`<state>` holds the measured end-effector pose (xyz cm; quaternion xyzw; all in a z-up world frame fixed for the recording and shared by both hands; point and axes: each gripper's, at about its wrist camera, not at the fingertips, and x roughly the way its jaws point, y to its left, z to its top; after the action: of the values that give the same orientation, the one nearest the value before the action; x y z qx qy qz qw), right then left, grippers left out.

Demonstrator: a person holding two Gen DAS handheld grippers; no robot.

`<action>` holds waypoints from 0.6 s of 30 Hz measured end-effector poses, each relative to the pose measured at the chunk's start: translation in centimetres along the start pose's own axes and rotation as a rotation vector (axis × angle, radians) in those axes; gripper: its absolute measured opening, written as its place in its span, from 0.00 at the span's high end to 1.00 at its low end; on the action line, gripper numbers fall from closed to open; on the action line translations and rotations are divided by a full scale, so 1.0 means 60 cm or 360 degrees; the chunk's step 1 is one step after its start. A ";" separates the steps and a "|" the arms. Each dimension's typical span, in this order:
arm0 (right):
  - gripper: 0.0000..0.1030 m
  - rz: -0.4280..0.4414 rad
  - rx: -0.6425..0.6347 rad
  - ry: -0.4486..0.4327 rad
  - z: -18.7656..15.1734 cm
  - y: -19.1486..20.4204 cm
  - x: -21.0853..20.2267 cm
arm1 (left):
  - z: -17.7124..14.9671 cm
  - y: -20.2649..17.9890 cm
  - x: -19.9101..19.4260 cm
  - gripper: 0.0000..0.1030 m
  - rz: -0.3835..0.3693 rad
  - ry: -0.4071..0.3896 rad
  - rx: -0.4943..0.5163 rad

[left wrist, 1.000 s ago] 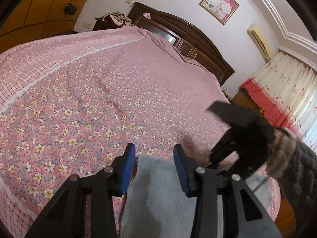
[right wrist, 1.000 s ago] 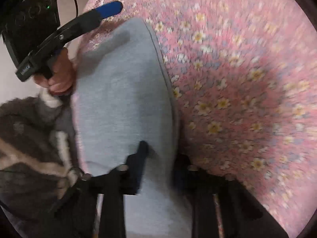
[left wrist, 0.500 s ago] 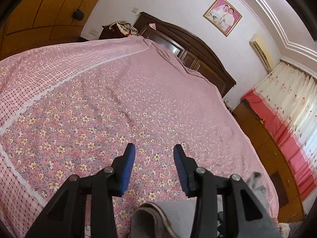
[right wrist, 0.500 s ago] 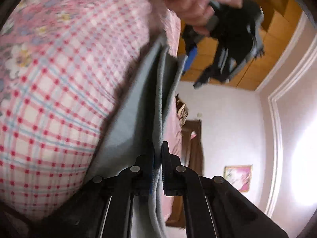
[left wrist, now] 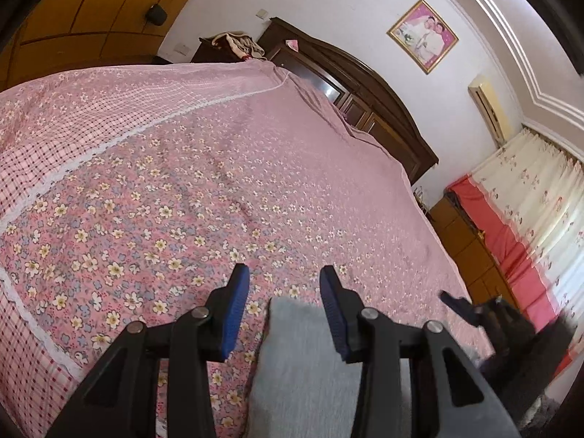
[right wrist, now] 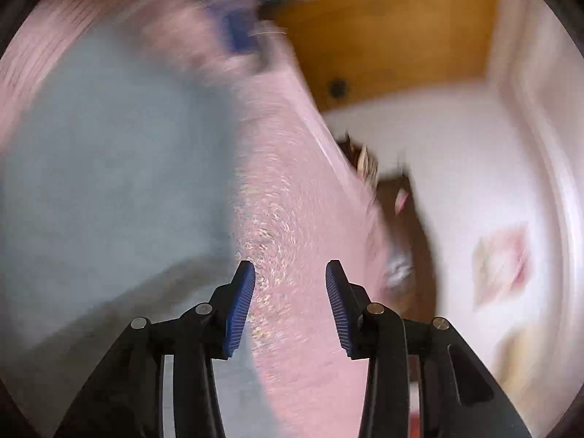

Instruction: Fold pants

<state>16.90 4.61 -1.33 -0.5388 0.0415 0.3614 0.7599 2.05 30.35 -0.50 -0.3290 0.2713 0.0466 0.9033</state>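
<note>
Both my tongs hang empty. From the left wrist, my left gripper (left wrist: pixel 284 306) stands part-open above the folded grey fleece pants (left wrist: pixel 303 372) on the pink flowered bedspread (left wrist: pixel 182 200); my right gripper (left wrist: pixel 471 310) hovers beside. From the blurred right wrist, my right gripper (right wrist: pixel 290 303) is opening, nothing between its pads. Swinging this fast, I risk snagging and undoing the fold.
</note>
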 end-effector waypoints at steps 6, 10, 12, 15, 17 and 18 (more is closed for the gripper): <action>0.53 0.0239 0.0811 0.0339 -0.155 -0.114 -0.080 | -0.023 -0.069 0.001 0.60 -0.0004 0.0010 0.0261; 0.65 0.0292 0.1398 0.0658 -0.362 -0.213 -0.114 | -0.052 -0.190 0.018 0.61 -0.0041 0.0060 0.0605; 0.66 0.0373 0.1759 0.0629 -0.464 -0.261 -0.130 | -0.073 -0.279 0.053 0.61 -0.0227 0.0171 0.0711; 0.69 0.0315 0.2061 0.0672 -0.562 -0.270 -0.107 | -0.111 -0.399 0.133 0.61 -0.0503 0.0402 0.0821; 0.87 0.0003 0.2103 0.1146 -0.612 -0.270 -0.075 | -0.162 -0.488 0.231 0.65 -0.0560 0.0608 0.0947; 0.91 0.0013 0.2240 0.1123 -0.631 -0.272 -0.089 | -0.177 -0.508 0.264 0.70 -0.0513 0.0645 0.1011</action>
<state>34.99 -32.81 -1.79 -0.0137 0.5015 0.0605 0.8629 18.63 -1.48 1.86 -0.0745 0.3897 -0.2474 0.8839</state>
